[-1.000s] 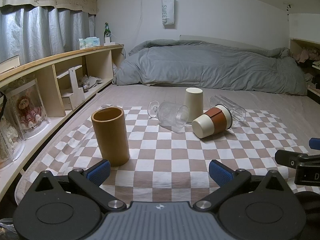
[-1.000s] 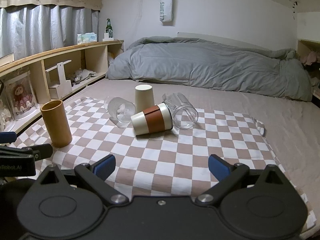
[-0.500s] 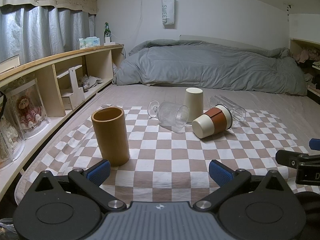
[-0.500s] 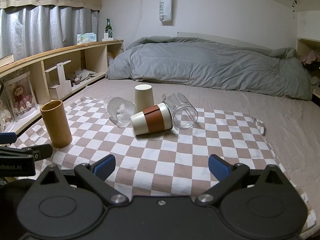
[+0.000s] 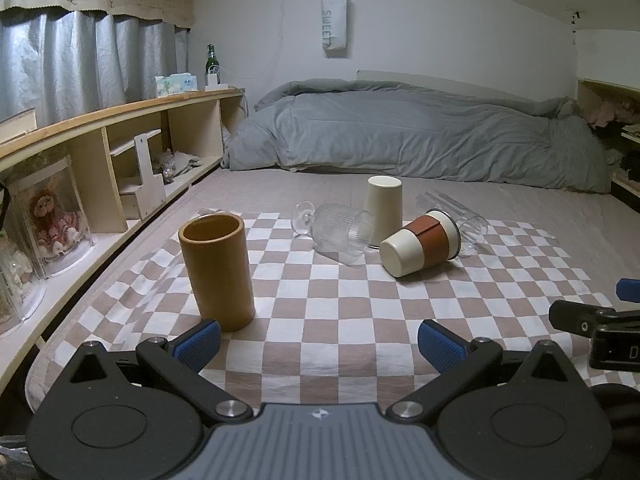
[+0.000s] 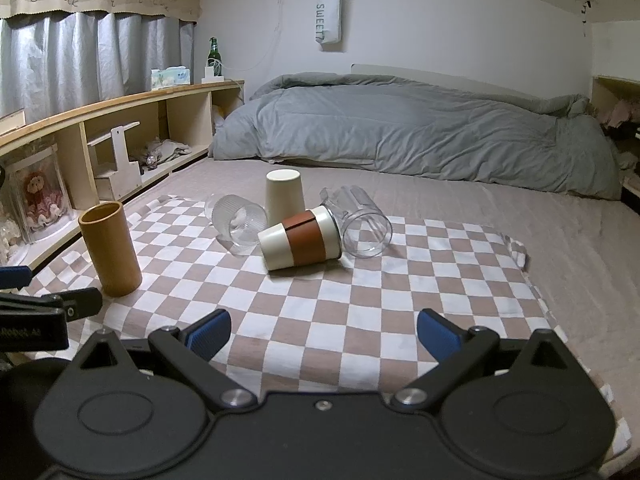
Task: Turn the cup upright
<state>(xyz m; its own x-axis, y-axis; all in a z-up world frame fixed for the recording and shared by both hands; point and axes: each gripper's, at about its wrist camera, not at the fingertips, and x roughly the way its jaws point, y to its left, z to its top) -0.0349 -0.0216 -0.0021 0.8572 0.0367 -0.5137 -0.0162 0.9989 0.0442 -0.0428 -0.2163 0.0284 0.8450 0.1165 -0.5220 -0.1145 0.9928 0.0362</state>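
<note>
The cup [image 5: 420, 245] with a brown sleeve lies on its side on the checkered cloth [image 5: 340, 312], base toward the cameras and leftward, lidded mouth away to the right, touching a toppled glass [image 6: 366, 222]. Both the left gripper [image 5: 319, 343] and the right gripper [image 6: 324, 334] are spread wide, holding nothing.

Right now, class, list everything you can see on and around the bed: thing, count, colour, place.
Tall cup: 1, tan, upright, cloth's left.
Paper cup: 1, cream, upside down, centre back.
Sleeved cup: 1, cream with brown band, on its side.
Ribbed glass: 1, clear, on its side.
Plain glass: 1, clear, on its side.
Cloth: 1, brown-white checks, on bed.
Duvet: 1, grey, behind.
Shelf: 1, wooden, left.
Bottle: 1, green, shelf top.
Tissue box: 1, shelf top.
Bag: 1, white, wall.
Left gripper: open.
Right gripper: open.
</note>
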